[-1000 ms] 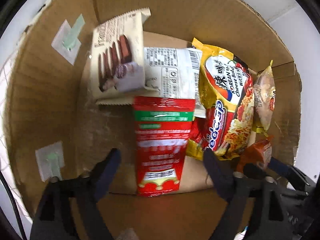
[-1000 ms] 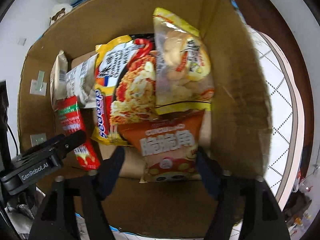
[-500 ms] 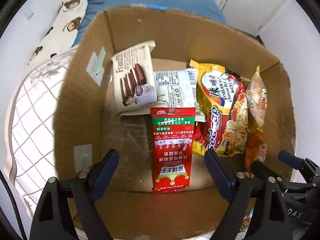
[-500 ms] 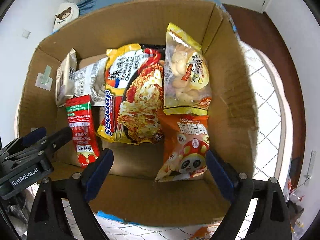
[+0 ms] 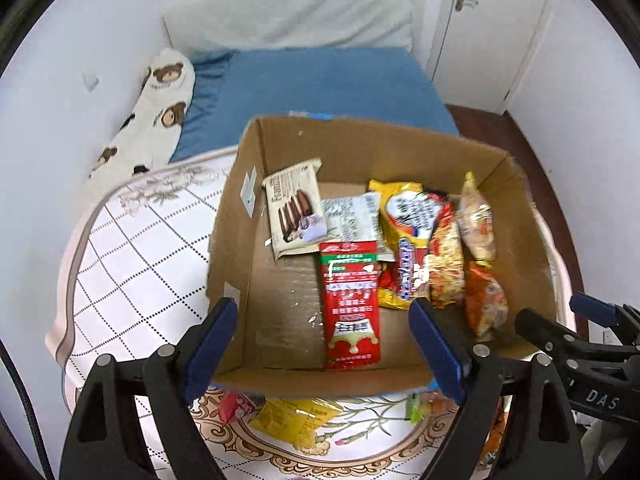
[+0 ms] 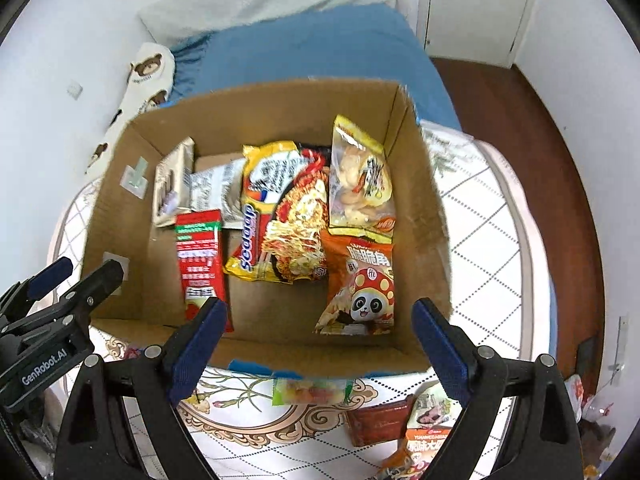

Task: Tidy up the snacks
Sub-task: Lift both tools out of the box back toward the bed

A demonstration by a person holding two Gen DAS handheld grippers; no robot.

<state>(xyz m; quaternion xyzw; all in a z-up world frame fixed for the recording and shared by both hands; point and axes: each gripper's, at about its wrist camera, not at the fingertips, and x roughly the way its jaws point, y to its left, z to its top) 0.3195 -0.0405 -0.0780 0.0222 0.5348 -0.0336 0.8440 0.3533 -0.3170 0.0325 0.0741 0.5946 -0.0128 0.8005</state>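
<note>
Cardboard box [image 5: 236, 216] below; both grippers [image 5: 324, 344] [image 6: 316, 340] angled steeply downward, fingers [image 6: 200, 332] spread, empty.

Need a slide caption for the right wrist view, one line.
Open right gripper above a cardboard box holding a panda snack bag, noodle packet and red sachet.

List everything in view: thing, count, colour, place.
cardboard box: 1, brown, on the quilt
red sachet: 1, red, box left
noodle packet: 1, yellow, box middle
panda snack bag: 1, orange, box right, near side
clear biscuit bag: 1, yellow-edged, box right, far side
chocolate biscuit pack: 1, cream, box far left
white packet: 1, beside it
loose snacks: several, mixed, on quilt before box
quilt: 1, white checked
left tool: 1, black, open, empty
right tool: 1, black, open, empty
</note>
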